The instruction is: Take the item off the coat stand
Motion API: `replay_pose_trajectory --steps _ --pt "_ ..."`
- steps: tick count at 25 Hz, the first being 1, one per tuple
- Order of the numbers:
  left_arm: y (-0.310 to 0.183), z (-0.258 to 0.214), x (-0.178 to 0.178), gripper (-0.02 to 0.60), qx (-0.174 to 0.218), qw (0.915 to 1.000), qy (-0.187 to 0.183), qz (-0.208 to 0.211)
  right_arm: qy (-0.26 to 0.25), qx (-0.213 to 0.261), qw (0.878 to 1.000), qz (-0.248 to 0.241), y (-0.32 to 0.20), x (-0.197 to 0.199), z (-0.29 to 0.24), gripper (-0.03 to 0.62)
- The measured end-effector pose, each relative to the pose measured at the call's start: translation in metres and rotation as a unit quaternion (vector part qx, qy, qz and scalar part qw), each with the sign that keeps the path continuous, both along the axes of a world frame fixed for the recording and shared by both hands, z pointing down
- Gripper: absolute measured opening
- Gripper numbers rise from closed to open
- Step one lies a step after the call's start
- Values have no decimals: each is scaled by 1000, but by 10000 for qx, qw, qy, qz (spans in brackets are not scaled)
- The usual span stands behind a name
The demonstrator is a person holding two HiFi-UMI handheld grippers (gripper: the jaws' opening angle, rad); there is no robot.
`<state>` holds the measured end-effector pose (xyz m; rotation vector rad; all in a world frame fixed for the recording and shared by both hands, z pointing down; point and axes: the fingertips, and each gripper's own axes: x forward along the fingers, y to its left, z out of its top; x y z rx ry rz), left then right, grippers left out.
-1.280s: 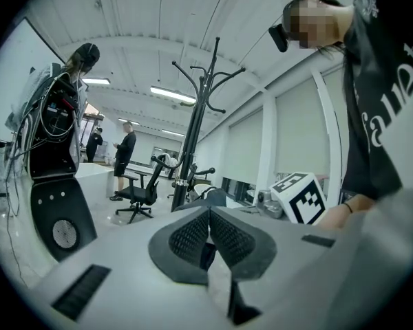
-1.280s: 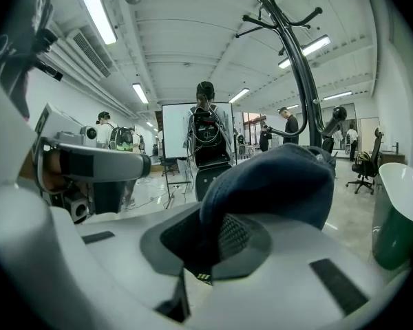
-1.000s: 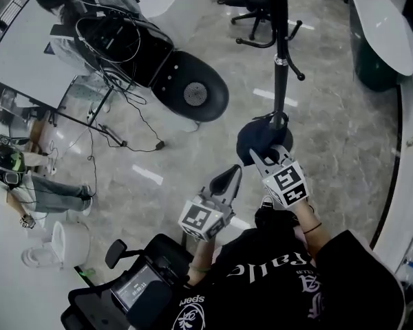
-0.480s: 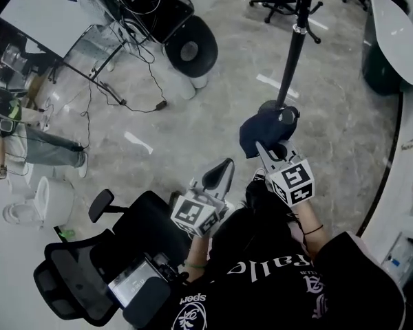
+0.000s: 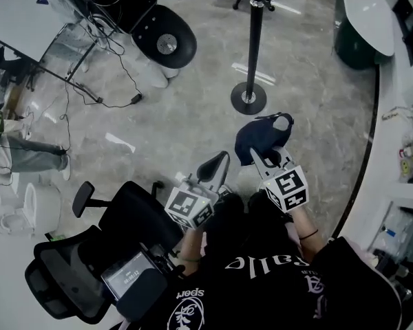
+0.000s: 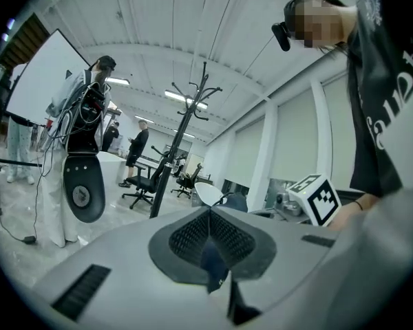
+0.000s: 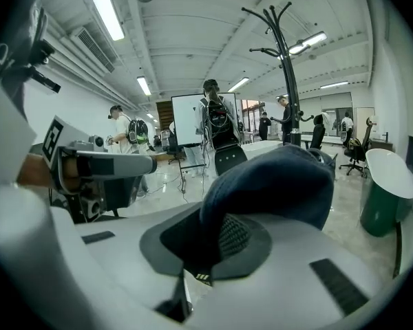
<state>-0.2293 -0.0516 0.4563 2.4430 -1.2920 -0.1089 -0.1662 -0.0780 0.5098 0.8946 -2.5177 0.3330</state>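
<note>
Head view first, from our left: a black office chair [image 5: 82,280] stands at the lower left, with a small lit screen [image 5: 127,277] just beside it. Next comes our left gripper [image 5: 223,159], held low over the marble floor [image 5: 158,129]. In the left gripper view its pads [image 6: 193,236] meet along one line, so we read the left gripper [image 6: 208,215] as clenched with nothing in it.

To its right, our right gripper [image 5: 268,158] is clamped on the dark navy cap [image 5: 258,139]. In the right gripper view the cap [image 7: 268,184] bulges over the closed jaws of the right gripper [image 7: 220,234], its fabric pinched between the pads.

The cap is off the coat stand [image 5: 255,40], whose pole and round base stand well apart, farther out on the floor. At the far right a curved white desk [image 5: 361,5] runs along the edge.
</note>
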Motion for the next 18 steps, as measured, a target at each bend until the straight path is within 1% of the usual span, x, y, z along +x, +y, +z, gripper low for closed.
replay_pose_trajectory --steps 3,6,9,14,18 --pt "1 -9 26 5 89 9999 -59 45 -80 85 9999 57 2 26 -8 40" --pt "3 -24 54 5 226 9997 -66 -68 -89 199 9998 -43 7 56 -20 40" --pt "13 -40 91 5 363 9993 -12 -132 -110 300 9994 -139 17 88 -34 40" --pt "37 -39 159 5 306 9995 -111 0 -109 317 9992 -200 28 144 -39 40" --pt "53 -36 189 5 317 9994 -145 0 -172 292 9991 -266 44 170 -38 40"
